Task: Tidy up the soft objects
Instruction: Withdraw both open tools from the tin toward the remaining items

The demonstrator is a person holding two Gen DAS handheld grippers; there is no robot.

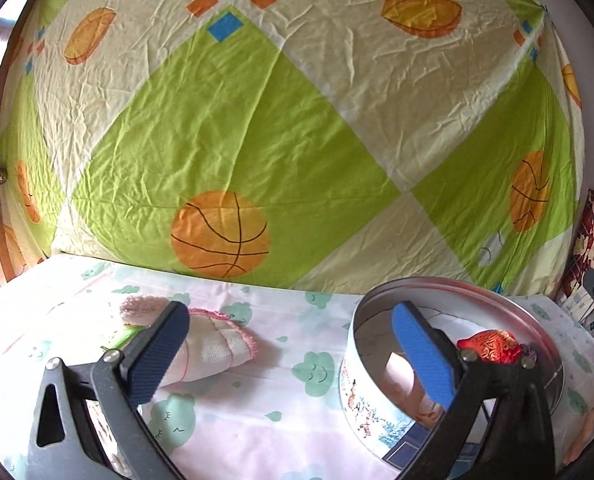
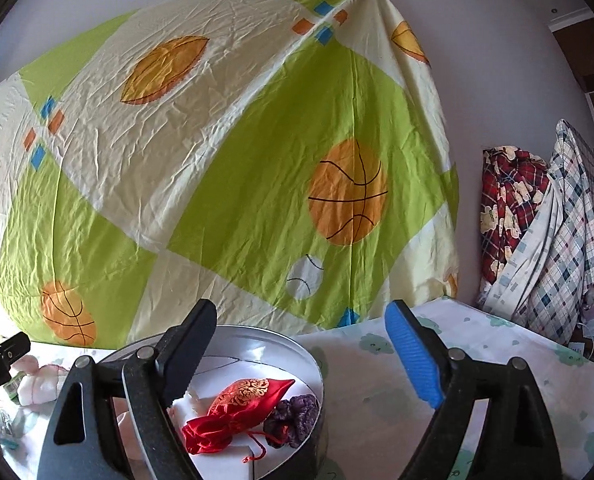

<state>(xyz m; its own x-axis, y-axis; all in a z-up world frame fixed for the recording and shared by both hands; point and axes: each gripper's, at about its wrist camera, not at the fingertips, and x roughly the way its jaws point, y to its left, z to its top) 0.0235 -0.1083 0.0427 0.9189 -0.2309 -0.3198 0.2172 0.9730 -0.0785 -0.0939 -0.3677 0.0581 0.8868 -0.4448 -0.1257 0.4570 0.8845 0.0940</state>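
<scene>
Two handheld grippers hover over a table covered with a pale cloud-print cloth (image 1: 257, 408), and both are released, holding nothing. The left gripper (image 1: 293, 350) has its fingers spread wide; its left finger partly hides a rolled white washcloth with pink trim (image 1: 213, 346) lying toward the table's back left. Its blue-padded right finger overlaps a round metal tin (image 1: 361, 396) at the table's right side. The right gripper (image 2: 303, 354) is also spread, its dark left finger crossing the tin's (image 2: 313, 364) near rim. Inside the tin lie a red and gold drawstring pouch (image 2: 237, 408) and, touching it on the right, a purple scrunchie (image 2: 295, 420). A green and cream sheet printed with basketballs (image 2: 225, 168) hangs behind the table's back edge. Folded plaid bedding (image 2: 545, 240) is stacked beyond the table's right end.
</scene>
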